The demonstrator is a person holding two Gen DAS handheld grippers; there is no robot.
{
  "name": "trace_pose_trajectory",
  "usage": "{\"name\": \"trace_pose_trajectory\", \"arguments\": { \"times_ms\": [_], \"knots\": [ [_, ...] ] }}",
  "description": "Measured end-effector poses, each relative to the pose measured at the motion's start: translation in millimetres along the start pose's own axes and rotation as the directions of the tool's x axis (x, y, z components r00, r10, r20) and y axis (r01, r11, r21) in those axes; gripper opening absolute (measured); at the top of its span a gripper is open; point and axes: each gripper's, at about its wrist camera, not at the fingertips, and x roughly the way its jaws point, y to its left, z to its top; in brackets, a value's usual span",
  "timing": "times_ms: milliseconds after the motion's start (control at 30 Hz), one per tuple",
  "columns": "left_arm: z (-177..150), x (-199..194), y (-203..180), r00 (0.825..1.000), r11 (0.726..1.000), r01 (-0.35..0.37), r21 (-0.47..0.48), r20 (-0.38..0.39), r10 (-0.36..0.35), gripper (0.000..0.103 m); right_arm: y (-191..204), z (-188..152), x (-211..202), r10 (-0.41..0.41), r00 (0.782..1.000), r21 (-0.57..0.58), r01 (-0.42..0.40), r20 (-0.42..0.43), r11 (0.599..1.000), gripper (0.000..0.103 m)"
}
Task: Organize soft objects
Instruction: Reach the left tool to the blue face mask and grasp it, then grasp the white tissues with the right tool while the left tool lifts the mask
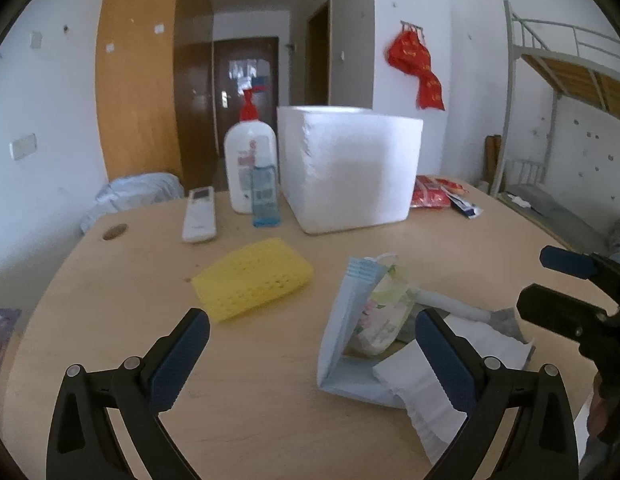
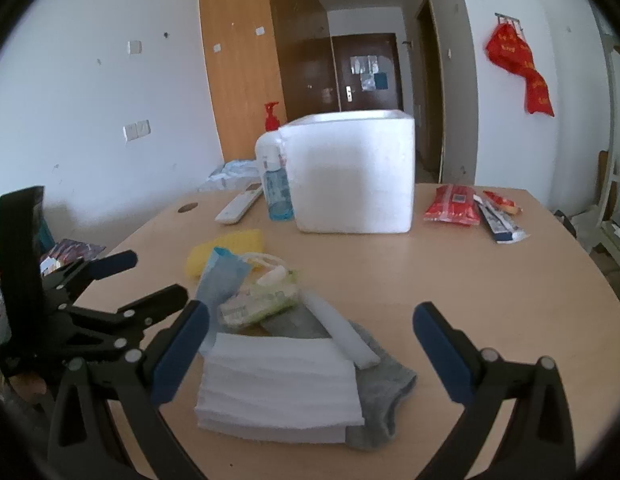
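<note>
Both grippers hover low over a light wood table (image 2: 469, 280), empty. Left gripper (image 1: 311, 360) has its blue-padded jaws spread wide, nothing btwn them; it sits just left of the soft pile, its right finger overlapping the pile's edge in the left wrist view. Right gripper (image 2: 310, 354) is also spread wide, jaws either side of the folded white foam sheet (image 2: 278, 388), not touching it as far as I can tell. Foam sheet lies on a grey sock (image 2: 383, 392), at the near end of the pile. A white foam tube (image 2: 341, 332) lies diagonally across the sock, just behind the sheet. Behind that, a green-patterned soft pack (image 2: 262, 300) w/ a light blue pouch (image 2: 220, 276) leaning against its left side. Yellow sponge (image 1: 252, 278) lies flat, apart from the pile, further back & to the left. White styrofoam box (image 1: 349, 168) stands mid-table, well behind the pile. Left of the box: white pump bottle w/ red top (image 1: 246, 148), small blue bottle (image 1: 265, 194) in front of it, white remote (image 1: 200, 214) lying flat. Right of the box: red snack packet (image 2: 453, 204) & a couple more wrappers beside it.
</note>
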Motion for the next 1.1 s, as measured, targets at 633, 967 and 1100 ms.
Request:
{"name": "trace_pose_trajectory", "arguments": {
  "times_ms": [633, 967, 1100],
  "knots": [
    [-12, 36, 0, 0.978, 0.989, 0.131, -0.070, -0.154, -0.140, 0.043, 14, -13, 11, 0.080, 0.992, -0.044, -0.085, -0.097, 0.995, 0.103],
    [-13, 39, 1, 0.971, 0.985, 0.151, -0.086, -0.174, -0.164, 0.020, 23, -22, 17, 0.101, 0.981, -0.094, -0.118, -0.167, 0.989, 0.103],
    [-13, 39, 2, 0.974, 0.987, 0.139, -0.080, -0.169, -0.151, 0.011, 30, -27, 22, 0.135, 0.969, -0.108, -0.160, -0.207, 0.981, 0.103]
  ]
}}
